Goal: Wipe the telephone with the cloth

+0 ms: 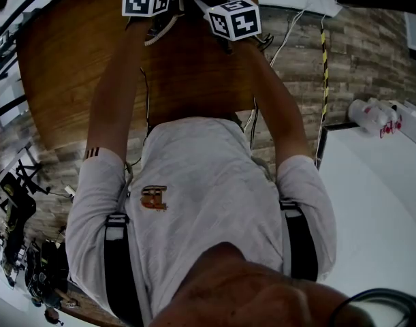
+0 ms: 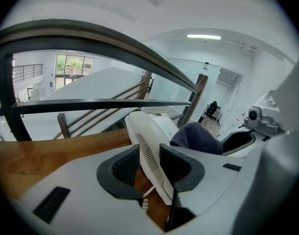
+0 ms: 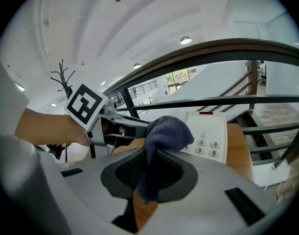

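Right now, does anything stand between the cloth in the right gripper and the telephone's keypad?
Nothing visible does. The right gripper holds the cloth bunched just ahead of the telephone base, with no object between them. The left gripper holds the handset beside the cloth.

Both tool views are bright, lit by a ceiling light and daylight from far windows. Fisheye bends the edges and the corners go black. The left tool looks soft up close. The head view is dimmer, its wooden surface dark.
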Motion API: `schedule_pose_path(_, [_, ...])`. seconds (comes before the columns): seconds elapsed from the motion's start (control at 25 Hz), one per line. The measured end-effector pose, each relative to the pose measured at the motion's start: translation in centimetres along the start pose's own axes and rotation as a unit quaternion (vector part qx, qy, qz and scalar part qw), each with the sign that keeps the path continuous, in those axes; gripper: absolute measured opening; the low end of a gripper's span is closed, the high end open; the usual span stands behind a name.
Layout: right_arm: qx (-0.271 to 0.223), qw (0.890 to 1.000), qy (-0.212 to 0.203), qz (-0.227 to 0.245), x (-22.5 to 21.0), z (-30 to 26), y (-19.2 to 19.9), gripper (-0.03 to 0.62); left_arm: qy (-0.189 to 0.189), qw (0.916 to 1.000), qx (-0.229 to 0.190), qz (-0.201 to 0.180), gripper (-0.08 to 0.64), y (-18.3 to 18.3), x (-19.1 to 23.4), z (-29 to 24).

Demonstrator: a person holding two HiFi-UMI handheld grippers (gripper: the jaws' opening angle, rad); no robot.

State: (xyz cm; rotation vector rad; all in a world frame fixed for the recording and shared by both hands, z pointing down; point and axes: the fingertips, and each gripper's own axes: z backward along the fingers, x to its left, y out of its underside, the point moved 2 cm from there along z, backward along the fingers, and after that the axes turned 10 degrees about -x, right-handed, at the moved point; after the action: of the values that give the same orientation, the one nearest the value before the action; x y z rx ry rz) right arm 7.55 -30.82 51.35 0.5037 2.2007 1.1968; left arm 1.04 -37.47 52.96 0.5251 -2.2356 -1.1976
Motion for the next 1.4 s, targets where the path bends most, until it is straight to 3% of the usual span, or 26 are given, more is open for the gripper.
schedule_pose_path(0.48, [0.041,0.995,0.082,0.031,-5.4,1.7,1.8,0.072,0.003,1.0000,0.001,-0.003,0.132,0.0,0.2,0.0])
schedule_pose_path(0.88, [0.045,0.990,0.135,0.018,-9.8,6.1,3.5,0.072,0.002,1.0000,0.003,-0.009,0.132,0.0,0.3,0.2])
schedule_pose_path(1.16, [0.020,0.990,0.140,0.018,-9.6,8.2,2.4,0.072,-0.017,0.9991,0.004,-0.039,0.130,-0.2,-0.2,0.6])
schedule_pose_path(1.4, [-0.031,0.992,0.116,0.029,-6.8,9.4,-0.6,0.072,-0.016,0.9978,-0.030,-0.057,0.119,-1.6,-2.1,2.8])
